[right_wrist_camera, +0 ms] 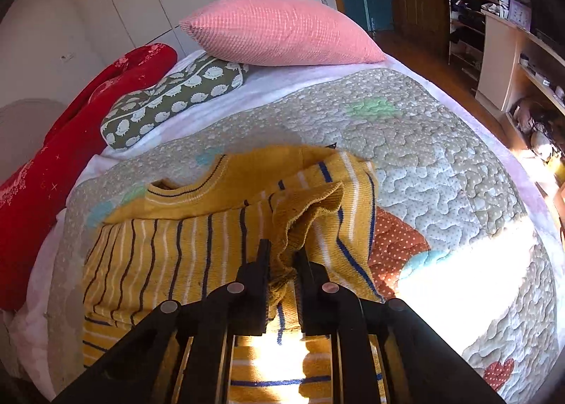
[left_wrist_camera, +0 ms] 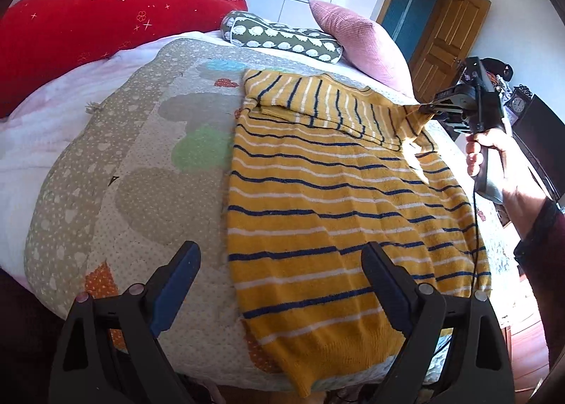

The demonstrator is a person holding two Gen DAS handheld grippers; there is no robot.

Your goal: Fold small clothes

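A yellow sweater [left_wrist_camera: 317, 199] with navy and white stripes lies flat on the quilted bedspread [left_wrist_camera: 141, 164], one sleeve folded across its chest. My left gripper [left_wrist_camera: 282, 263] hovers open over the sweater's hem, nothing between its fingers. At the far right a hand holds my right gripper [left_wrist_camera: 423, 108], shut on the cuff of the other sleeve. In the right wrist view that gripper [right_wrist_camera: 282, 255] pinches the bunched yellow sleeve cuff [right_wrist_camera: 310, 213] and lifts it off the sweater [right_wrist_camera: 169, 255] near the collar.
A pink pillow [right_wrist_camera: 282, 30], a green sheep-print cushion [right_wrist_camera: 169, 104] and a red quilt [left_wrist_camera: 88, 30] lie at the bed's head. Shelves and a desk with clutter [right_wrist_camera: 512, 37] stand to the right, beyond a wooden door [left_wrist_camera: 445, 37]. The person's dark sleeve [left_wrist_camera: 540, 245] reaches in at right.
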